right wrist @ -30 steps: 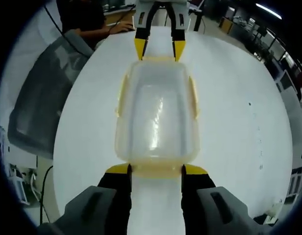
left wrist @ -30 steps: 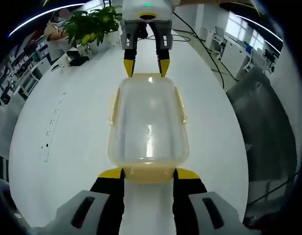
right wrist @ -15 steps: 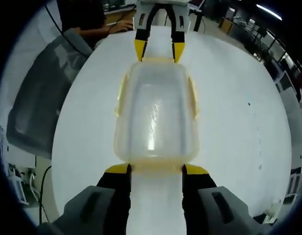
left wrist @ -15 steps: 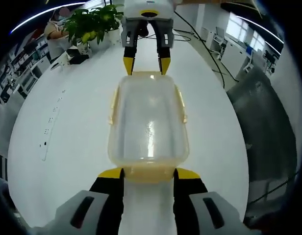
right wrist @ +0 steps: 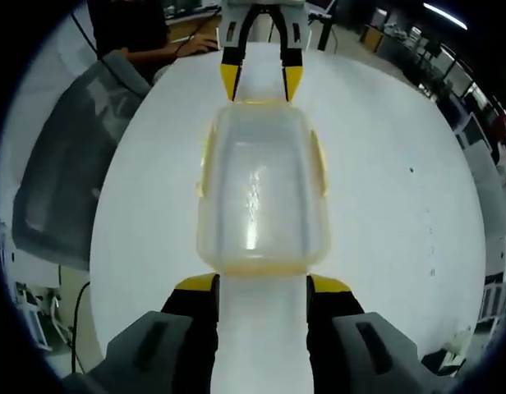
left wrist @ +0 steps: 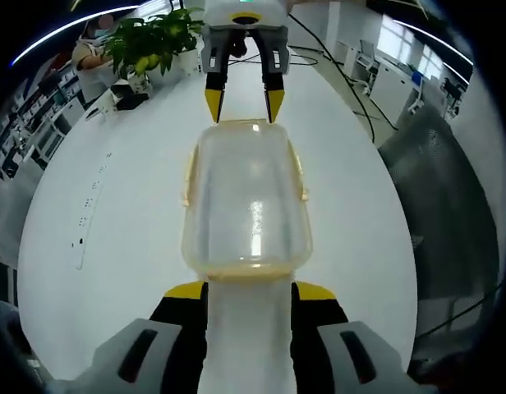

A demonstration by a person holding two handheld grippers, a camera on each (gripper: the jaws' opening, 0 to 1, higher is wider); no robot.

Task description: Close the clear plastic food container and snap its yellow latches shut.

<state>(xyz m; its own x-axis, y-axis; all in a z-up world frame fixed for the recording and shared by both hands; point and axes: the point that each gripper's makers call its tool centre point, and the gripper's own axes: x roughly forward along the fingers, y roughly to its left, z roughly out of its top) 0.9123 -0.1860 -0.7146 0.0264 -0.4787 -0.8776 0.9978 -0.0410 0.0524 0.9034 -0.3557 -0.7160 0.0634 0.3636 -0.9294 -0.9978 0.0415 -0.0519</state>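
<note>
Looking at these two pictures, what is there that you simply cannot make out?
- Whether the side latches are snapped: small, blurred through the container in the left gripper view.
- Whether the end latches are shut: the near edge is pale and glary in the right gripper view.
- The person at the table: cut off by the top of the right gripper view.

At the bottom of the left gripper view, the left hand-held gripper (left wrist: pixel 249 289) has two black jaws with yellow tips, rising from rounded grey housings with dark slots. The right hand-held gripper (right wrist: pixel 260 283) looks alike at the bottom of the right gripper view. Seen top centre, each shows a white body, grey linkages and yellow-tipped black fingers.
</note>
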